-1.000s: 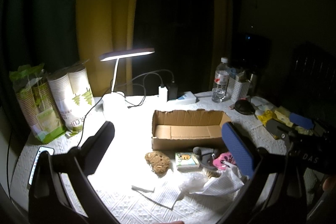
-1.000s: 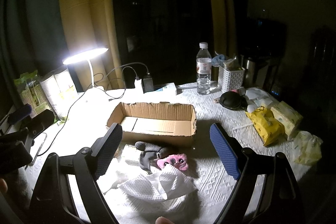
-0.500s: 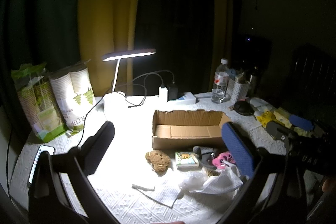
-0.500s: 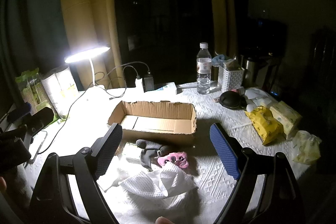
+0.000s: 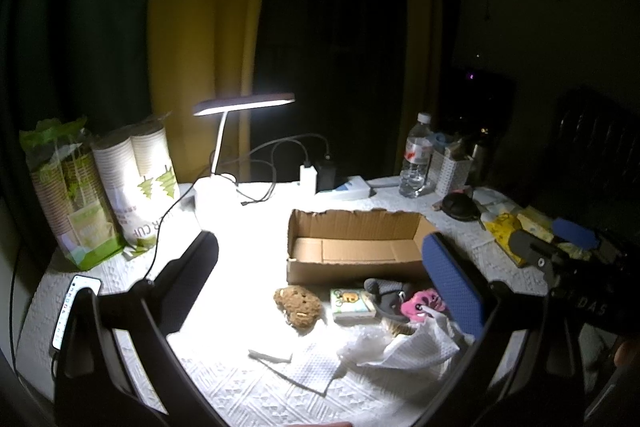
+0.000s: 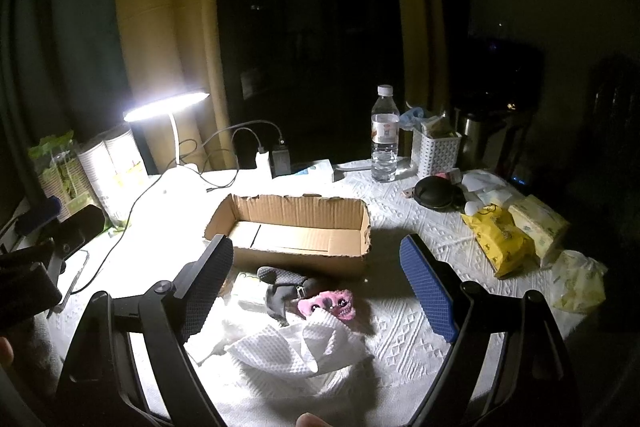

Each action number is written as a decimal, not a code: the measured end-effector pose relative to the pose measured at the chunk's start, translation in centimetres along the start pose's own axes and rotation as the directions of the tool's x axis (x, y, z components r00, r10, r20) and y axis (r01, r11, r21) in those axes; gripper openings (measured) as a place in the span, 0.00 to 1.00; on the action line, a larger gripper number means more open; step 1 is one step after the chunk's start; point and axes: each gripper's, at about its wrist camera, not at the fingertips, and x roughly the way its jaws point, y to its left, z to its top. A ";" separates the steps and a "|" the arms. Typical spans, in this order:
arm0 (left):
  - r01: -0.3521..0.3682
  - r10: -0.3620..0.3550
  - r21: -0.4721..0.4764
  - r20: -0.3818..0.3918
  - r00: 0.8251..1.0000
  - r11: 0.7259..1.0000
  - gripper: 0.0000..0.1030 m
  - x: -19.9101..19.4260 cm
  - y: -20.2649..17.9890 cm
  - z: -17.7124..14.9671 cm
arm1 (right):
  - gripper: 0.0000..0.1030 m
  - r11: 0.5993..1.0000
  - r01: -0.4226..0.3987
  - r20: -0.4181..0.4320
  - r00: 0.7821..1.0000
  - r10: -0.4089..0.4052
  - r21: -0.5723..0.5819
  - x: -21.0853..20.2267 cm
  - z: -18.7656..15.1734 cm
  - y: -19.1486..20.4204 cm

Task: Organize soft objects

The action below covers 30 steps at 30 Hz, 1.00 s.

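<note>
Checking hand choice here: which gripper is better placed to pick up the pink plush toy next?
Probably the right. The right gripper is open with the pink plush toy nearly centred between its fingers; for the open left gripper the toy sits far right, beside its blue finger.

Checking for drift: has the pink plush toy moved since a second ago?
No. The pink plush toy lies in the same spot before the open cardboard box, against the grey fabric piece.

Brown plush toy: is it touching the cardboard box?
Apart. The left wrist view shows a strip of lit tablecloth between the brown plush toy and the cardboard box's front wall.
</note>
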 end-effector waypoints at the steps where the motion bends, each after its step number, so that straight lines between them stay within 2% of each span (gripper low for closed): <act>1: 0.000 0.000 0.001 0.000 1.000 1.000 1.00 0.0 0.0 0.0 | 0.85 1.000 0.000 0.000 1.000 0.000 0.002 0.1 0.0 0.0; 14: 0.007 -0.007 -0.005 -0.004 1.000 1.000 1.00 -0.1 0.1 0.0 | 0.85 1.000 0.002 -0.004 1.000 -0.002 -0.004 0.0 0.0 0.5; 22: 0.000 0.000 0.003 -0.026 1.000 1.000 1.00 1.2 0.6 -0.2 | 0.85 1.000 -0.011 -0.024 1.000 0.011 -0.007 0.9 -0.1 0.5; 26: -0.005 0.006 0.004 -0.057 0.998 1.000 1.00 2.4 1.1 -0.9 | 0.85 1.000 -0.024 -0.047 0.999 0.023 -0.009 2.0 -0.4 0.4; 30: -0.023 0.028 0.036 -0.126 0.992 0.999 1.00 4.3 1.8 -2.5 | 0.85 0.997 -0.079 -0.108 0.991 0.076 -0.024 3.6 -2.0 -0.1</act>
